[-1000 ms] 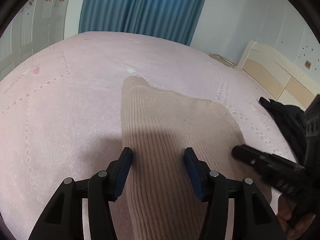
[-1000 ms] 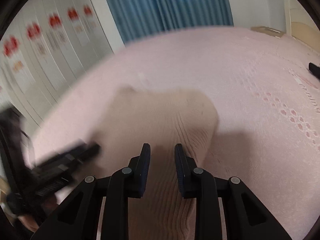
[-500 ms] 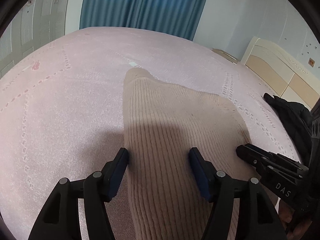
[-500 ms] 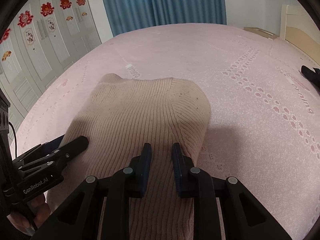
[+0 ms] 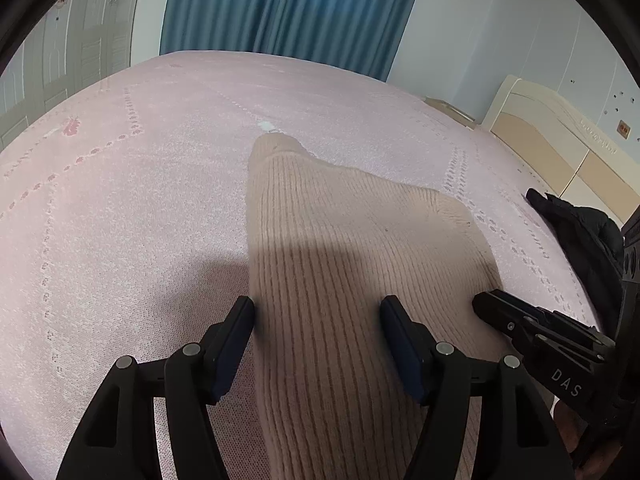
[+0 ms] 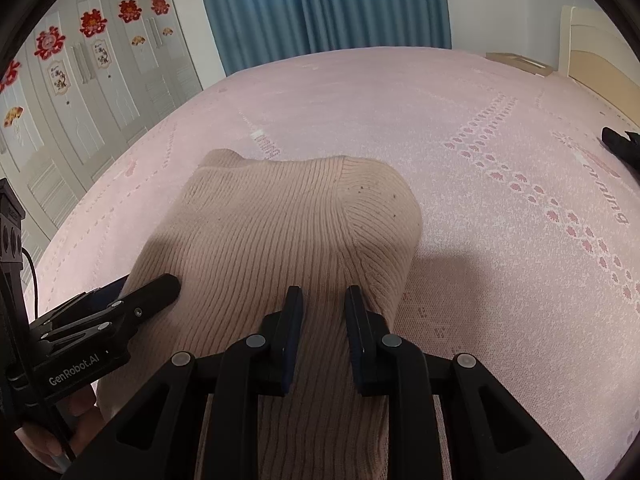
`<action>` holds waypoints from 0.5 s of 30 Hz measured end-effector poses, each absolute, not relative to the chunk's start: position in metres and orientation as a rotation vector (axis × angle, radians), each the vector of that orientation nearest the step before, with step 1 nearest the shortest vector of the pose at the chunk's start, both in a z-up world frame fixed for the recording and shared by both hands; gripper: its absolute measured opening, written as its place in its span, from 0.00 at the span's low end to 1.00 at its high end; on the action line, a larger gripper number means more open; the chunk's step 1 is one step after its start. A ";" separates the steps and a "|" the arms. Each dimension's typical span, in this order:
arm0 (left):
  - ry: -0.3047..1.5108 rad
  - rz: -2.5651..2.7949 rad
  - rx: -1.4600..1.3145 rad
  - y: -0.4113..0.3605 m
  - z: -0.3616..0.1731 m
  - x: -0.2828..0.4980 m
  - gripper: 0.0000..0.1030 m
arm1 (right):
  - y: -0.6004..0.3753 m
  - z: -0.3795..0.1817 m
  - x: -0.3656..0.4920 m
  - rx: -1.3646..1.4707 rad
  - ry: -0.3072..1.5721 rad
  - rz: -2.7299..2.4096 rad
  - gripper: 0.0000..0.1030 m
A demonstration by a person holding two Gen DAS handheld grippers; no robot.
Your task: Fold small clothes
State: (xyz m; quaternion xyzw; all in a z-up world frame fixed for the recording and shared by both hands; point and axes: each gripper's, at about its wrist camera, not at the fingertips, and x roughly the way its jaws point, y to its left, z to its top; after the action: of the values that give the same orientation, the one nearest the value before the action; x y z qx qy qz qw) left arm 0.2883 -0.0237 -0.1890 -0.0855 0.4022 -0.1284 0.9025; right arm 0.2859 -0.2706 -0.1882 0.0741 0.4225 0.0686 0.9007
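Note:
A beige ribbed knit garment (image 5: 340, 264) lies on the pink bedspread (image 5: 120, 220) and runs toward me; it also shows in the right wrist view (image 6: 280, 240). My left gripper (image 5: 318, 312) is open, its fingers astride the garment's left part, just above it. My right gripper (image 6: 322, 300) is partly open with a narrow gap, over the garment's right part; nothing shows pinched between its pads. Each gripper shows in the other's view, the right gripper (image 5: 532, 332) and the left gripper (image 6: 120, 308).
A black garment (image 5: 580, 236) lies at the bed's right side, also showing in the right wrist view (image 6: 622, 146). A cream headboard (image 5: 560, 136) stands on the right, blue curtains (image 5: 288, 8) behind, white wardrobe doors (image 6: 80, 80) on the left.
The right gripper swung round and steadied over the garment, its gap a little wider. The left gripper stayed open and barely shifted. The garment has not moved.

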 end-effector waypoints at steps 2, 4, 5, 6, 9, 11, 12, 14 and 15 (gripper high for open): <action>0.830 -0.271 -0.181 -0.023 -0.188 0.288 0.63 | -0.271 -0.188 0.286 0.155 0.876 0.143 0.22; 0.829 -0.279 -0.189 -0.021 -0.186 0.288 0.63 | -0.273 -0.188 0.287 0.163 0.878 0.148 0.23; 0.830 -0.283 -0.196 -0.020 -0.184 0.288 0.62 | -0.274 -0.187 0.287 0.173 0.878 0.153 0.23; 0.828 -0.285 -0.205 -0.019 -0.183 0.288 0.62 | -0.277 -0.187 0.287 0.192 0.880 0.162 0.23; 0.804 -0.290 -0.208 -0.016 -0.178 0.286 0.58 | -0.286 -0.186 0.287 0.271 0.879 0.205 0.34; 0.768 -0.286 -0.199 -0.016 -0.172 0.283 0.52 | -0.292 -0.185 0.287 0.339 0.869 0.242 0.40; 0.749 -0.282 -0.206 -0.015 -0.169 0.281 0.51 | -0.295 -0.183 0.285 0.362 0.852 0.241 0.40; 0.715 -0.303 -0.226 -0.013 -0.164 0.278 0.51 | -0.295 -0.179 0.282 0.359 0.831 0.228 0.39; 0.704 -0.314 -0.230 -0.013 -0.163 0.277 0.51 | -0.293 -0.178 0.281 0.345 0.823 0.218 0.37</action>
State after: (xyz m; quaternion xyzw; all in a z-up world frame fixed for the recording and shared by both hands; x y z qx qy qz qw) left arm 0.2765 -0.0130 -0.1629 -0.1120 0.3427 -0.1528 0.9202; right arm 0.2809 -0.2932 -0.1779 0.1666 0.3973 0.1053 0.8963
